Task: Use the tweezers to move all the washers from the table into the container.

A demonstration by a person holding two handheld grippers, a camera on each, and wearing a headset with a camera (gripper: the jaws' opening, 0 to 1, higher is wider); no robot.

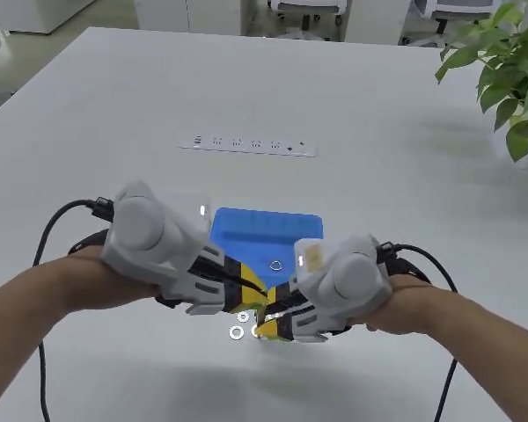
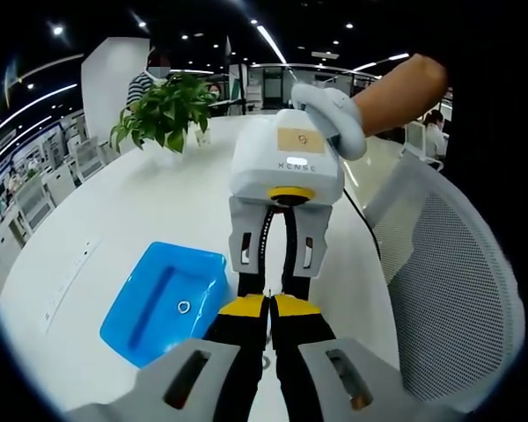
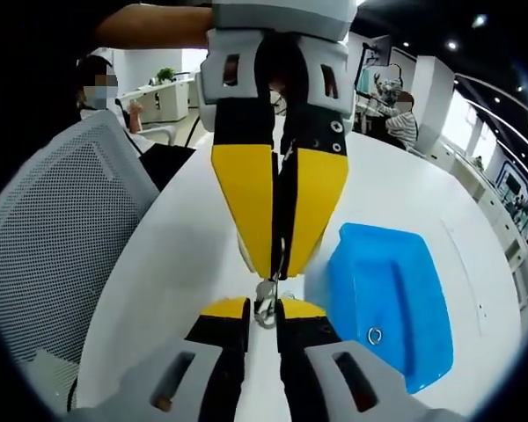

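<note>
While left gripper (image 2: 268, 306) fingers pinch the tweezers (image 3: 282, 220), tip meets a washer (image 3: 266, 318) between right gripper (image 3: 264, 309) fingers (nearly together; grip unclear) | step: pick-up beside container (image 3: 405, 264) | one washer inside, more washers (image 1: 237, 332) on tabletop (image 1: 378, 132) | next: lift, clear rim, release

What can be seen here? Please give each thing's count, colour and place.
table: one, white, under everything
container: one, blue, mid-table
washer inside container: one, silvery, on its floor
washers on table: at least two, silvery, before the container
tweezers: one, metallic, at the left gripper's jaws
power strip: one, white, far side of table
plant: one, green, far right
mesh chair: one, grey, beside the table
left gripper: one, grey with yellow-black jaws, in the left hand
right gripper: one, same colours, in the right hand
</note>
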